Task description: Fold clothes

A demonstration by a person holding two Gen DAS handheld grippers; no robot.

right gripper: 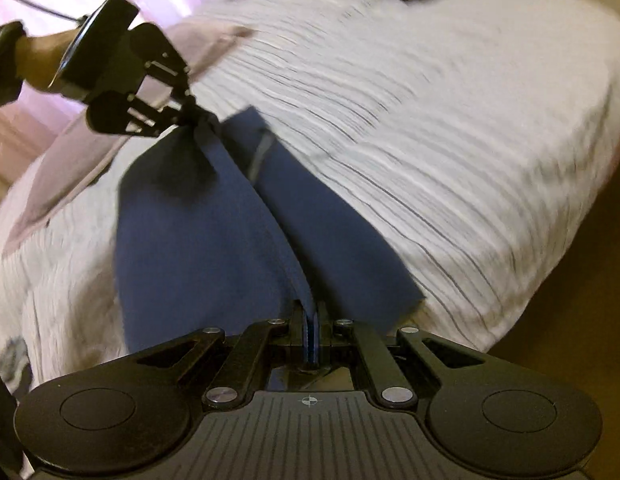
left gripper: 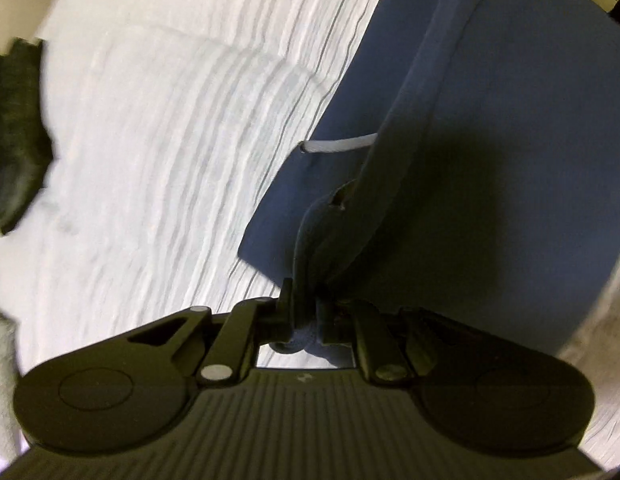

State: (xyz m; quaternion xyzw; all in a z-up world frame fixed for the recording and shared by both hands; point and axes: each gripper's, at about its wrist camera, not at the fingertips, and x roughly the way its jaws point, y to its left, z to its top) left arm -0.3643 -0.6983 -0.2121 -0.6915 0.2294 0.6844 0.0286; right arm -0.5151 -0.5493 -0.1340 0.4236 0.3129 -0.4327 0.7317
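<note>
Here both the left gripper and right gripper pinch the blue garment above the bed; blurred frames suggest swinging, so an edge might slip.

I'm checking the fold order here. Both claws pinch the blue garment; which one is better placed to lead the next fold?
Hard to separate: left claw and right claw each clamp an edge of the blue garment, stretched between them above the bed. Probably both together.
</note>
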